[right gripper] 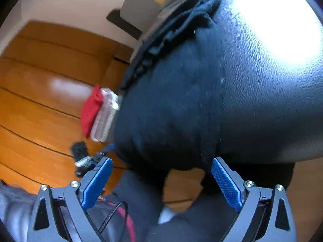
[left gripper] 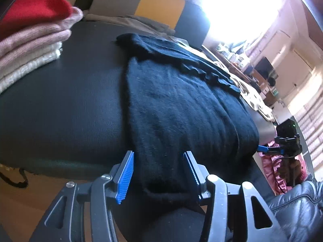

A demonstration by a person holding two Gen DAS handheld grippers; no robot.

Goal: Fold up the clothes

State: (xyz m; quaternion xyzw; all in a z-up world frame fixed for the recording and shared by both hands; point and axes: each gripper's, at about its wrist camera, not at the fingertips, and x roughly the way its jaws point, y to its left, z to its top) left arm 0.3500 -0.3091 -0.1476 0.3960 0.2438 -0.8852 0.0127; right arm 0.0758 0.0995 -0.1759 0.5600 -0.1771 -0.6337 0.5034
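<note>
A dark navy sweater (left gripper: 181, 104) lies flat on the black table (left gripper: 60, 104), one sleeve folded across its far part. Its near hem droops over the table's front edge. My left gripper (left gripper: 158, 153) is open at that edge. The drooping hem sits between its blue pads (left gripper: 125, 173), which do not press on it. My right gripper (right gripper: 162, 159) is open wide in front of the other near corner of the sweater (right gripper: 171, 111), with nothing gripped. In the left wrist view the right gripper (left gripper: 282, 147) shows at the sweater's right side.
A stack of folded clothes (left gripper: 30, 32), red over pink over cream, sits at the table's far left. A beige garment (left gripper: 141, 23) lies at the back by a grey and yellow chair (left gripper: 153, 4). A black leather seat (left gripper: 298, 201) is at the lower right, with wooden floor (right gripper: 40, 80) beyond the table.
</note>
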